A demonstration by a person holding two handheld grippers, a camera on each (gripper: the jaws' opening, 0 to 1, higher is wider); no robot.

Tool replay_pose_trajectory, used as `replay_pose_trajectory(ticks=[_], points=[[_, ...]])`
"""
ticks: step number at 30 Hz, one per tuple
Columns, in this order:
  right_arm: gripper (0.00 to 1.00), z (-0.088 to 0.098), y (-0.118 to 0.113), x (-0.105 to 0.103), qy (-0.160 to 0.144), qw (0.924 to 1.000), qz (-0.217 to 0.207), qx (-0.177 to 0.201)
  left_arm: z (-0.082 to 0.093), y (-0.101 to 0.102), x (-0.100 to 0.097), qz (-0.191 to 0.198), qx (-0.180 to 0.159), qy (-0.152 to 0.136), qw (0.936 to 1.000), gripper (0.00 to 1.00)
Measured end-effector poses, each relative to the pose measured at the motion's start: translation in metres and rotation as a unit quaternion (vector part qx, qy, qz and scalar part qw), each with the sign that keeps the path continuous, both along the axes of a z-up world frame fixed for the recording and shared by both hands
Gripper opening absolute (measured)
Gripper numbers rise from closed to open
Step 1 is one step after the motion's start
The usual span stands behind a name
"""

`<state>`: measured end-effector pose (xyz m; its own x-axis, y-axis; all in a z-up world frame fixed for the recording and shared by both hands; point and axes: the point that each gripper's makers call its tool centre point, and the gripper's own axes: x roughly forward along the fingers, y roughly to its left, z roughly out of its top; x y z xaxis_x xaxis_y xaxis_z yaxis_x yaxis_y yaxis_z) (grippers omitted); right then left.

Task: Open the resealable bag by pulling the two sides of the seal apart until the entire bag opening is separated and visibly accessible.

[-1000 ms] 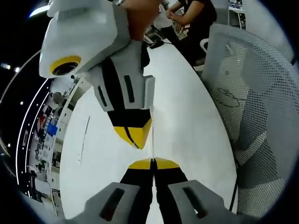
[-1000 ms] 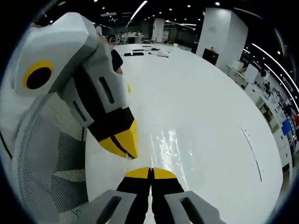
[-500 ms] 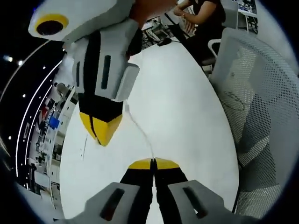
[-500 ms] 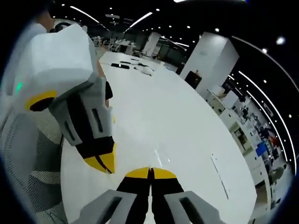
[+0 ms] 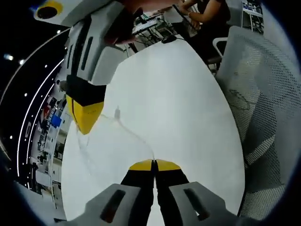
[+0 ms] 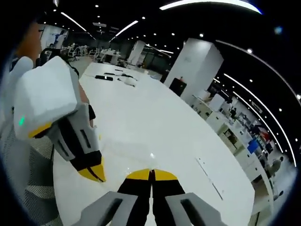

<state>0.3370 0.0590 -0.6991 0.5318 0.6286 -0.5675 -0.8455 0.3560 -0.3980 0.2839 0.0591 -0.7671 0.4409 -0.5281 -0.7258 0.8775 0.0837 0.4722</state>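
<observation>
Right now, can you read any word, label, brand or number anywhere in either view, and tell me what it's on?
None can be read.
Clear resealable bag: no print visible.
Left gripper and right gripper: yellow tips, no lettering.
White table: no markings.
Background shelves: coloured items, too small and blurred to read.

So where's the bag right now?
In the left gripper view, the clear bag hangs over the white table, stretched between the left gripper and the right gripper.

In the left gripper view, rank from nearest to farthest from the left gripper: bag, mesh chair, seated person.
1. Bag, pinched in the left gripper, stretching up-left.
2. Mesh chair, along the right edge.
3. Seated person, top, at the table's far end.
</observation>
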Motion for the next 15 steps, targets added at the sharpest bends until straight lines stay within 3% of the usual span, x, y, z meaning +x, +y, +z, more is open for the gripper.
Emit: replay_pose_trajectory(ticks=[4, 12, 15], points=[[0.00, -0.008, -0.001, 0.002, 0.011, 0.9999, -0.009, -0.009, -0.001, -0.004, -0.001, -0.009, -0.015, -0.001, 0.9998, 0.00], [0.00, -0.027, -0.003, 0.004, 0.033, 0.9990, -0.018, -0.025, -0.012, 0.000, 0.006, 0.033, -0.026, 0.030, 0.9987, 0.00], [0.00, -0.038, -0.005, 0.005, 0.043, 0.9983, -0.021, -0.035, -0.012, 0.000, 0.009, 0.038, -0.037, 0.029, 0.9982, 0.04]])
